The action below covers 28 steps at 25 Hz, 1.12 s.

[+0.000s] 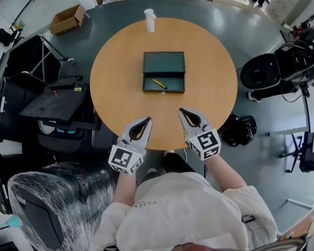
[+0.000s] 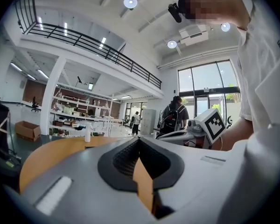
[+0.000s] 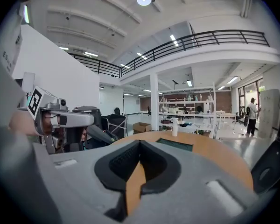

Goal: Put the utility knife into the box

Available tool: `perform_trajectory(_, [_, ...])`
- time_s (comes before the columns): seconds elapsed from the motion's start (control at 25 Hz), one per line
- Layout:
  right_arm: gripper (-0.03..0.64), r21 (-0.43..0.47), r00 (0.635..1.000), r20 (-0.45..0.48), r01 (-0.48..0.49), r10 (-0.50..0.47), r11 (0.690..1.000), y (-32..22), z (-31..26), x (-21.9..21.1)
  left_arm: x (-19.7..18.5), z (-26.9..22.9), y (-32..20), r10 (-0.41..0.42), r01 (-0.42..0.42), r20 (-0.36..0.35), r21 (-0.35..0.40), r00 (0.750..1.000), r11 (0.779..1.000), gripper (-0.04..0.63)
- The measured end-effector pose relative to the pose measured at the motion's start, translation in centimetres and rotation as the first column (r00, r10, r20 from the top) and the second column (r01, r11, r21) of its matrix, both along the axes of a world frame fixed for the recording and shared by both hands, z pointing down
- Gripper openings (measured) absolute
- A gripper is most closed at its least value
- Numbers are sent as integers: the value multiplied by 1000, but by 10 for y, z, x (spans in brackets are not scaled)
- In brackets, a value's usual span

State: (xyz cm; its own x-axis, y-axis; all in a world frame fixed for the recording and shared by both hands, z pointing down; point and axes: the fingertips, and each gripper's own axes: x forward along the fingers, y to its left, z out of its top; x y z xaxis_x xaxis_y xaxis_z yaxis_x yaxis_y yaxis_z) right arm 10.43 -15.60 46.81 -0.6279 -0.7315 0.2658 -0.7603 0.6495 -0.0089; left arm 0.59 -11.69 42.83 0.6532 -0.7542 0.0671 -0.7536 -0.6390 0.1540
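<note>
The dark green box (image 1: 164, 72) lies open at the middle of the round wooden table (image 1: 115, 77), its lid folded back. A yellow utility knife (image 1: 159, 83) lies inside the box's near tray. My left gripper (image 1: 148, 121) hovers at the table's near edge, shut with nothing in it. My right gripper (image 1: 181, 111) is beside it, also shut and empty. Both are well short of the box. In the left gripper view the left gripper (image 2: 139, 139) has its jaws together. In the right gripper view the right gripper (image 3: 139, 143) is the same, with the box (image 3: 175, 144) low beyond it.
A white bottle (image 1: 149, 20) stands at the table's far edge. Black cases and a stand (image 1: 57, 101) crowd the left side, and a plastic-wrapped chair (image 1: 47, 203) is at lower left. A black chair (image 1: 264, 71) and a bag (image 1: 239, 129) are on the right.
</note>
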Motion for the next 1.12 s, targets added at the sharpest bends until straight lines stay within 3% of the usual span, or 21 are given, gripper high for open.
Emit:
perform_trajectory(0.36, [-6,3,999,9,-51,51,999,67,-6,-36,-41,-7,56,-15,15,-37,3,999,1000,5])
perform_trajectory(0.84, [-6,9,990,27,-136,136,991,176,-6,-57,-50,6,152,95,-96,-36,-16,995,995,5])
perform_trajectory(1.12, [-7,26,990,7,-143,143,989,203,-10,-57,-52,-8,176,95,-94,-16,43,995,995,5])
